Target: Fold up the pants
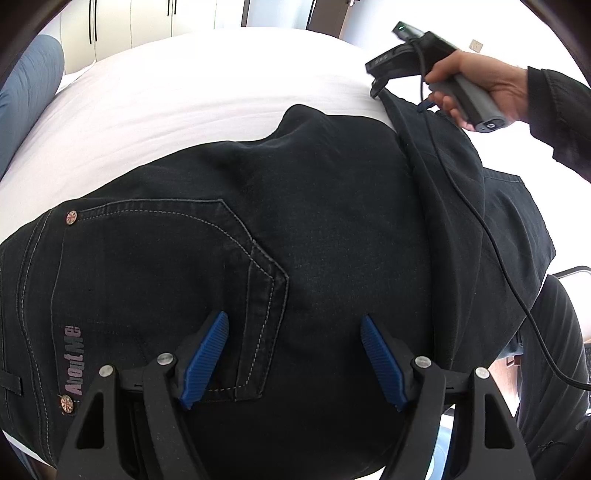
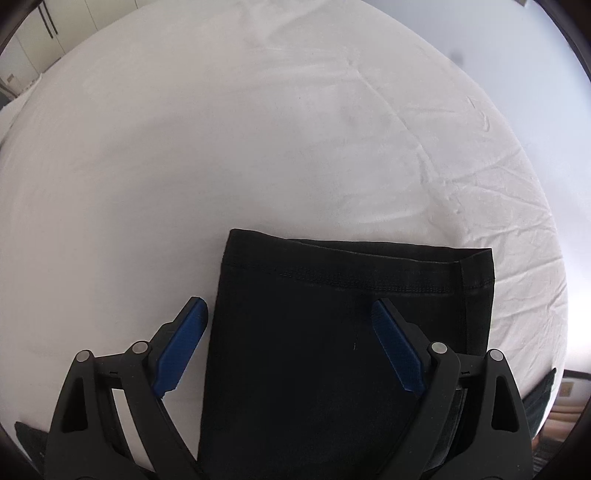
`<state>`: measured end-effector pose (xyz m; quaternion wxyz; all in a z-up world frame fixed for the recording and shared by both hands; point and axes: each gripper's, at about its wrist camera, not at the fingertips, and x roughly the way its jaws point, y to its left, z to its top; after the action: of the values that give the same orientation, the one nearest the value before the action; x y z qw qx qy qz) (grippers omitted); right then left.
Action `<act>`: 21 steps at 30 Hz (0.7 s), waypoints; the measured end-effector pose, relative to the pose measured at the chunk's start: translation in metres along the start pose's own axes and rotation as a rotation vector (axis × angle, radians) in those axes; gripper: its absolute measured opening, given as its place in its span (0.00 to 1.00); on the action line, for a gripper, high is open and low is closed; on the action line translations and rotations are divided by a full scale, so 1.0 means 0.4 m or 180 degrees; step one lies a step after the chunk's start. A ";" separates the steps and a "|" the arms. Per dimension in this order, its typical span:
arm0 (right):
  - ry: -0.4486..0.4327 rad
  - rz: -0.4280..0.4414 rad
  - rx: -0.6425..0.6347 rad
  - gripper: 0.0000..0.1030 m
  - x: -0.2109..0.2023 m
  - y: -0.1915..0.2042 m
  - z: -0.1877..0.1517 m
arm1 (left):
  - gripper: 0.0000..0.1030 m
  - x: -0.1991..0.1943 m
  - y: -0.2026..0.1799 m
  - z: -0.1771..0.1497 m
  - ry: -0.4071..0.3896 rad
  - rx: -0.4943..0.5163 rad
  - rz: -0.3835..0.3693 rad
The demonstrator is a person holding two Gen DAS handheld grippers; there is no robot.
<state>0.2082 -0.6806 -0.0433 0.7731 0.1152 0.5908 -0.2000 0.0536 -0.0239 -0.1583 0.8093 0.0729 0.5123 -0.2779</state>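
Observation:
Black jeans lie on a white bed sheet, back pocket and "About Me" label up. My left gripper is open just above the seat, next to the pocket corner. The leg end with its stitched hem shows in the right wrist view. My right gripper is open over that leg end, one blue finger over the sheet, the other finger over the cloth. The left wrist view shows the right gripper's body in a hand above a raised part of the leg.
The white sheet spreads wide beyond the hem, wrinkled at the right. A blue-grey cushion lies at the far left of the bed. White wardrobe doors stand behind. The gripper's cable hangs across the jeans at right.

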 end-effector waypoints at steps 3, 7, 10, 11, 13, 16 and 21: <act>-0.0039 -0.0052 -0.0028 0.86 0.024 0.010 0.006 | 0.73 -0.001 -0.001 -0.001 -0.0001 0.0006 0.0000; -0.0121 0.0000 -0.0189 0.44 0.017 0.046 0.029 | 0.73 0.001 -0.005 -0.003 0.0003 0.0021 0.0025; -0.0130 0.0132 -0.0283 0.15 -0.006 0.057 0.038 | 0.73 0.004 -0.012 -0.004 0.0001 0.0032 0.0052; -0.0140 0.0193 -0.0281 0.07 -0.014 0.055 0.041 | 0.73 0.004 -0.014 -0.004 0.0003 0.0034 0.0058; -0.0244 0.0260 -0.0272 0.05 -0.049 0.036 0.034 | 0.73 0.004 -0.017 -0.004 0.0009 0.0032 0.0060; -0.0429 0.0483 -0.0105 0.04 -0.112 -0.022 0.024 | 0.73 0.006 -0.022 0.001 0.0018 0.0028 0.0070; -0.0800 0.0907 0.0263 0.03 -0.239 -0.213 -0.043 | 0.73 0.010 -0.026 0.004 0.0029 0.0039 0.0086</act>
<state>0.1340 -0.7330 0.0487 0.8559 0.2034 0.4587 -0.1254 0.0507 -0.0347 -0.1594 0.8103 0.0860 0.5132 -0.2697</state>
